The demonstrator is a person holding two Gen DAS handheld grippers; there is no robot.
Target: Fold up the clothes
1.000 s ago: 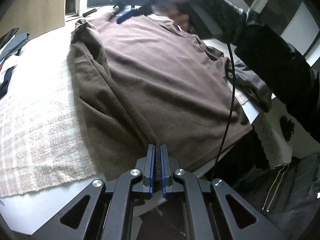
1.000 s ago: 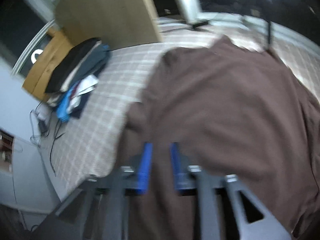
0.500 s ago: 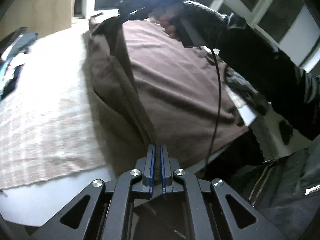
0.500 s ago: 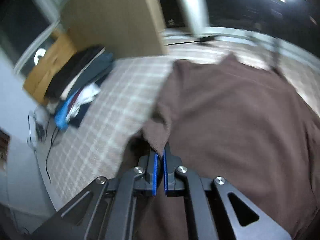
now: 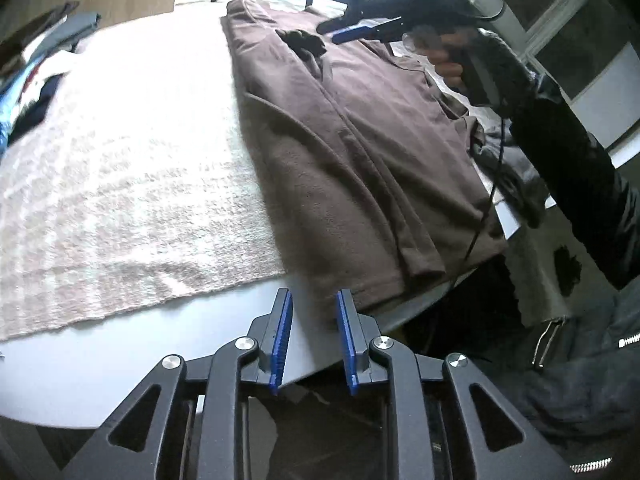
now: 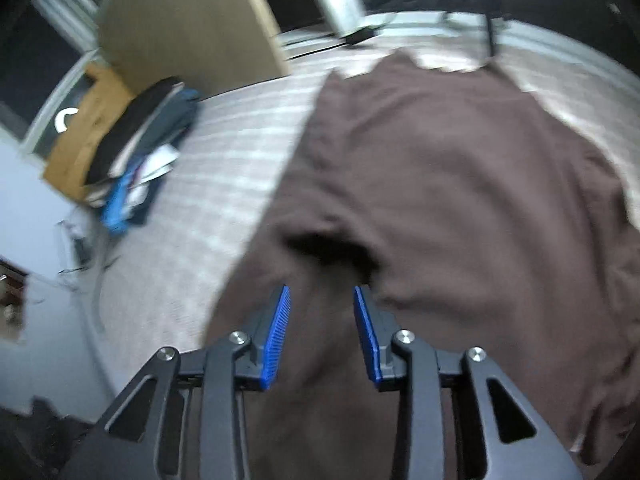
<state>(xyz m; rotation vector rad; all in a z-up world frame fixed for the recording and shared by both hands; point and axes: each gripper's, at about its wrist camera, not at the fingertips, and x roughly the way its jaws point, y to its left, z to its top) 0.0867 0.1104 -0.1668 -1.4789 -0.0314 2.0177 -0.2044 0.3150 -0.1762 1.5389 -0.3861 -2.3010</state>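
Table (image 5: pixel 60 376), pale and smooth along the lower left of the left wrist view, carries a checked cream cloth (image 5: pixel 132 184) across the frame's left and middle. Over that cloth lies the brown garment (image 5: pixel 352 152), running from the top centre to the lower right, one side already laid over in a long fold, its hem reaching the table's edge. In the right wrist view the same brown garment (image 6: pixel 460 200) fills the centre and right, blurred. A stack of other clothes (image 6: pixel 140 148) sits at the left of that frame.

The left gripper (image 5: pixel 314 336) hangs at the bottom centre, its jaws spreading with nothing between them, the hem just beyond. The right gripper (image 6: pixel 322 332) is likewise spreading, above a dark pucker in the fabric, its pads clear of cloth.

With both claws letting go, the folded flap may spring back or slide, since the fabric looks soft and bunched. The overhanging hem could also drag the garment toward the table's edge.
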